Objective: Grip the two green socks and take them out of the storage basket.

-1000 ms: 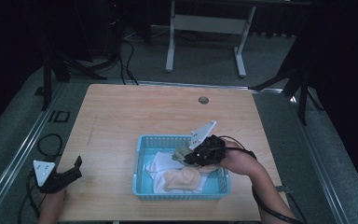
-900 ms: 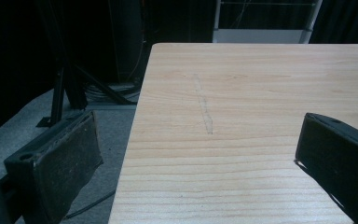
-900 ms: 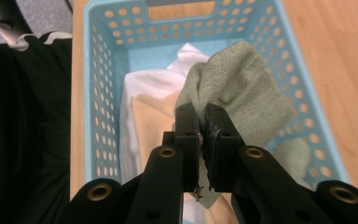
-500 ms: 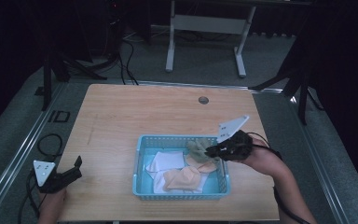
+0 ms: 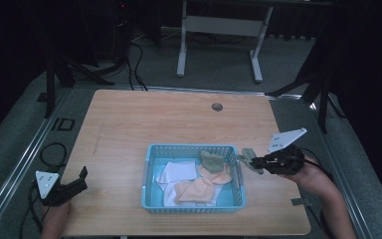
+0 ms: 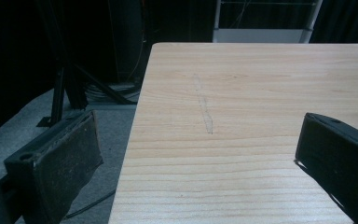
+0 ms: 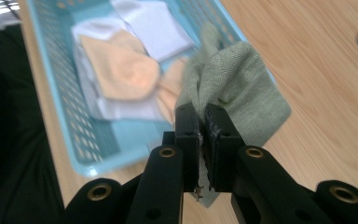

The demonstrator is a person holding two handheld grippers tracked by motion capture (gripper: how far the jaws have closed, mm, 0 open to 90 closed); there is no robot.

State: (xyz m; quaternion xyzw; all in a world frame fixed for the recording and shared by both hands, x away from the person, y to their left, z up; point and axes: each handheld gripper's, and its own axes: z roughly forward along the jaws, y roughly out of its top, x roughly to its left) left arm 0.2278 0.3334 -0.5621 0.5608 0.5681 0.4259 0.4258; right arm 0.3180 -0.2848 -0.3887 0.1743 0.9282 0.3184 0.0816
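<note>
A light blue basket (image 5: 149, 175) sits on the wooden table and holds white (image 5: 176, 172), peach (image 5: 199, 189) and grey-green cloths. My right gripper (image 5: 251, 162) is shut on the grey-green cloth (image 7: 235, 77), which drapes over the basket's right rim (image 7: 81, 158); part of that cloth (image 5: 211, 160) still lies inside. The peach cloth (image 7: 119, 70) and white cloth (image 7: 156, 23) lie in the basket beyond the jaws. My left gripper (image 5: 82, 180) rests at the table's front left corner, jaws wide apart with nothing between the fingers (image 6: 65, 163).
A round hole (image 5: 217, 106) is set in the table near the far edge. Cables (image 5: 49, 152) lie on the floor left of the table, and a white frame (image 5: 219, 30) stands behind it. Bare wood (image 6: 242, 93) stretches ahead of the left gripper.
My right gripper has pulled back to the right, out of the basket and past its right rim, dragging the grey-green cloth with it. The left gripper has stayed put.
</note>
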